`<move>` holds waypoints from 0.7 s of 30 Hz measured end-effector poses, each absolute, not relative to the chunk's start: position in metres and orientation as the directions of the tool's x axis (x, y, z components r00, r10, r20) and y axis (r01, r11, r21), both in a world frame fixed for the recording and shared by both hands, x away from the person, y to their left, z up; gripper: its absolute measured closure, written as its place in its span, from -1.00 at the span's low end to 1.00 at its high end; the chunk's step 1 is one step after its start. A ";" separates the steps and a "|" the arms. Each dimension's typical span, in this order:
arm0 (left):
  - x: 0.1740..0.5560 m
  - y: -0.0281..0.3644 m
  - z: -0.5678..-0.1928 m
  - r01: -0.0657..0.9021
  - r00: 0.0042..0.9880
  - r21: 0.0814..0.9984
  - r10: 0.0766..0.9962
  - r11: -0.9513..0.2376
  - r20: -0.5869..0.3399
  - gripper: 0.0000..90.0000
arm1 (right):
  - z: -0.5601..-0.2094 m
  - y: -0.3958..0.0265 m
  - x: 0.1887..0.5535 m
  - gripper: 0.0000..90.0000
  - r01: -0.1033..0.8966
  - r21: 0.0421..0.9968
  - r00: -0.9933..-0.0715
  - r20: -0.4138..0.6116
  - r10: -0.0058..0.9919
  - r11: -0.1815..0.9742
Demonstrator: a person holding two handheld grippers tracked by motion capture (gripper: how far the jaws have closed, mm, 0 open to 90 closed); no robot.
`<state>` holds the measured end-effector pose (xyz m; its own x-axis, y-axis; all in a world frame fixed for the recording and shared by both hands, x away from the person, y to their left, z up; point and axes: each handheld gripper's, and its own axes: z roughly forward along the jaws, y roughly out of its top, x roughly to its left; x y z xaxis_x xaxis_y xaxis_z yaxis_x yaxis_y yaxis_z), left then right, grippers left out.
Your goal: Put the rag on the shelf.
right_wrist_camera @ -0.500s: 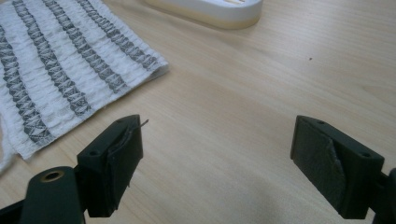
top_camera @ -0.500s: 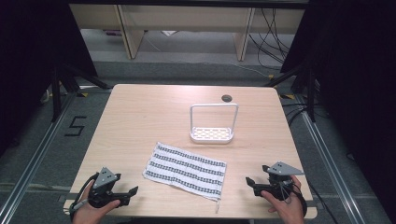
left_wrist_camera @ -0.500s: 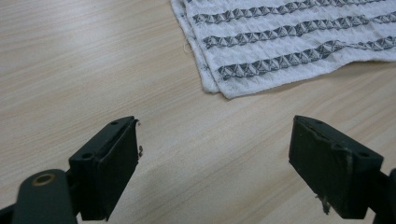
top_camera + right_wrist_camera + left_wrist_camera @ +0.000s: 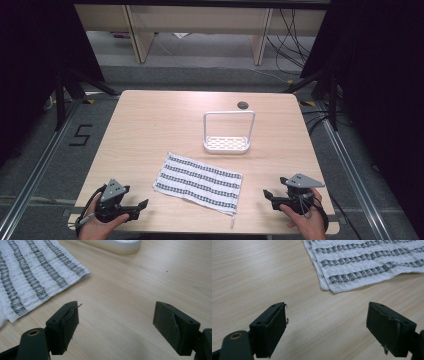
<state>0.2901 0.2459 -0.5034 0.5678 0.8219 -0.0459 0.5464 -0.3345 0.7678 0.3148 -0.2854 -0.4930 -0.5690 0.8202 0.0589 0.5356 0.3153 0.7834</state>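
Both your grippers, left (image 4: 134, 207) & right (image 4: 272, 196), jaws wide open w/ nothing held; towel (image 4: 199, 182) at frame centre looks soft, floppy, so pinch its near corners.

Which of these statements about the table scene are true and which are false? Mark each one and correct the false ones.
1. The striped cloth lies flat on the table. True.
2. The white rack stands on top of the cloth. False: it stands on bare wood beyond the cloth, apart from it.
3. The left tool is open, with nothing between its jaws. True.
4. The right tool grips a corner of the cloth. False: it is open over bare wood, beside the cloth.
5. The cloth lies between the two tools. True.
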 end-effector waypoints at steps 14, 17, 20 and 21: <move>0.289 0.239 -0.501 0.546 0.560 0.777 0.826 -0.313 -0.060 -0.63 | -0.487 -0.263 0.320 -0.44 0.496 0.787 -0.633 0.040 0.773 0.366; 0.290 0.235 -0.501 0.544 0.558 0.784 0.827 -0.299 -0.072 -0.63 | -0.485 -0.253 0.324 -0.44 0.473 0.791 -0.655 0.021 0.755 0.388; 0.293 0.234 -0.501 0.537 0.580 0.774 0.813 -0.336 -0.049 -0.63 | -0.484 -0.247 0.326 -0.43 0.459 0.791 -0.673 0.012 0.739 0.405; 0.294 0.233 -0.503 0.532 0.583 0.780 0.810 -0.330 -0.055 -0.63 | -0.484 -0.245 0.326 -0.43 0.454 0.791 -0.677 0.007 0.736 0.410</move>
<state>0.2943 0.2327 -0.5026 0.5832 0.8105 -0.0545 0.5318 -0.3302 0.7798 0.3264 -0.2449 -0.4844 -0.6768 0.7362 0.0072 0.4545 0.4101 0.7908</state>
